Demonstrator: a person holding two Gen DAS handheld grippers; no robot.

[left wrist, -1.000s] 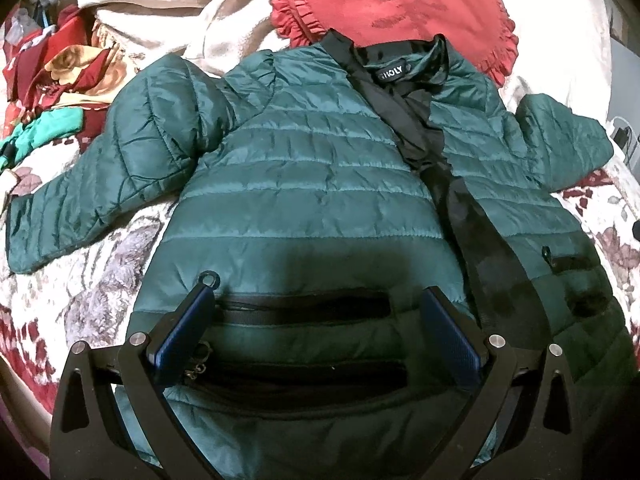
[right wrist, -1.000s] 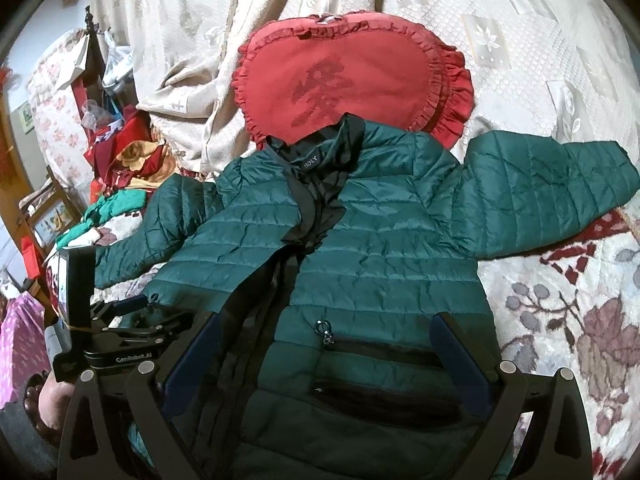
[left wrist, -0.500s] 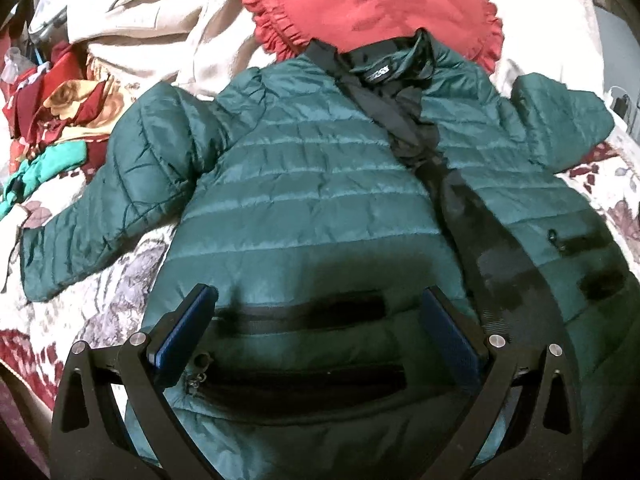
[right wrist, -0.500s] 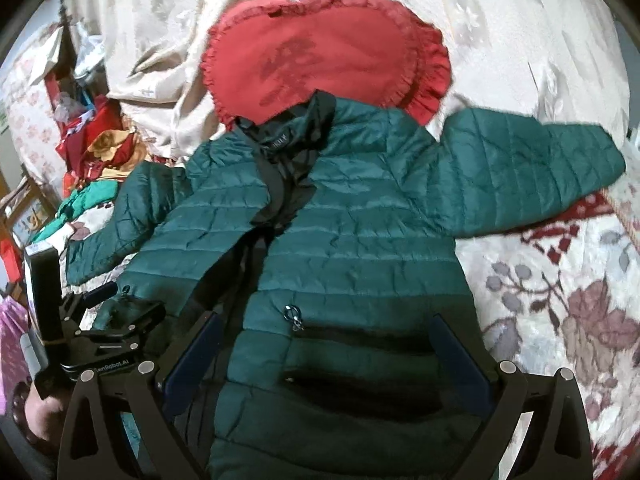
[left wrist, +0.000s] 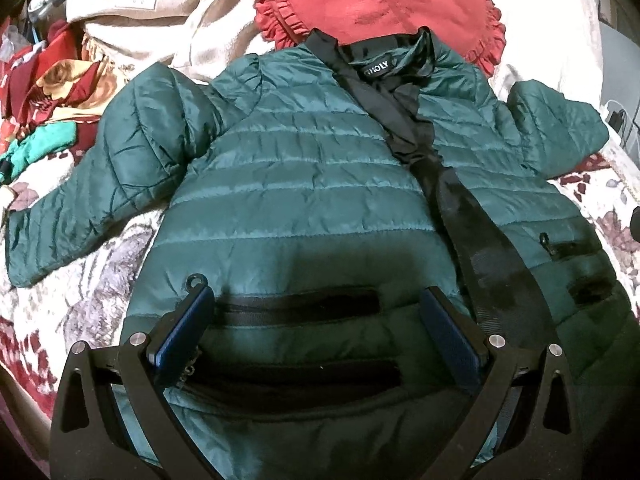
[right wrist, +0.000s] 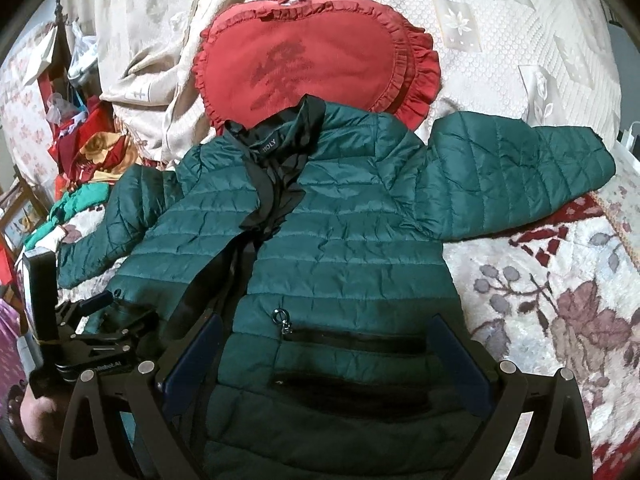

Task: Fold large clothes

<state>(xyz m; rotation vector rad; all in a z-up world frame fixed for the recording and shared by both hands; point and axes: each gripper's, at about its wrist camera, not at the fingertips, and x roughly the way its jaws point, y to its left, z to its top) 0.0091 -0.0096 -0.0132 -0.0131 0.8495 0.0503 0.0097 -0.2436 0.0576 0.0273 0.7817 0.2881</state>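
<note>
1. One green quilted jacket [left wrist: 304, 200] lies front-up and spread flat on the floral bedspread [right wrist: 560, 304], collar away from the cameras, both sleeves out to the sides.
2. Its front hangs partly unzipped; black lining [left wrist: 404, 120] shows along the opening, and a label sits inside the collar.
3. Two black zip pockets cross each lower panel; a ring pull [right wrist: 280, 315] lies at one pocket's end.
4. Red frilled cushion [right wrist: 316, 60] sits just beyond the collar, its lower edge tucked under it.
5. Cream quilted cover [right wrist: 500, 24] lies behind the cushion; mixed red, yellow and green clothes [left wrist: 52, 92] are heaped beyond the sleeve on that side.
6. Left gripper [left wrist: 318, 308]: fingers wide apart over the lower hem, holding nothing.
7. Right gripper [right wrist: 328, 340]: fingers wide apart over the other panel's pockets, holding nothing.
</note>
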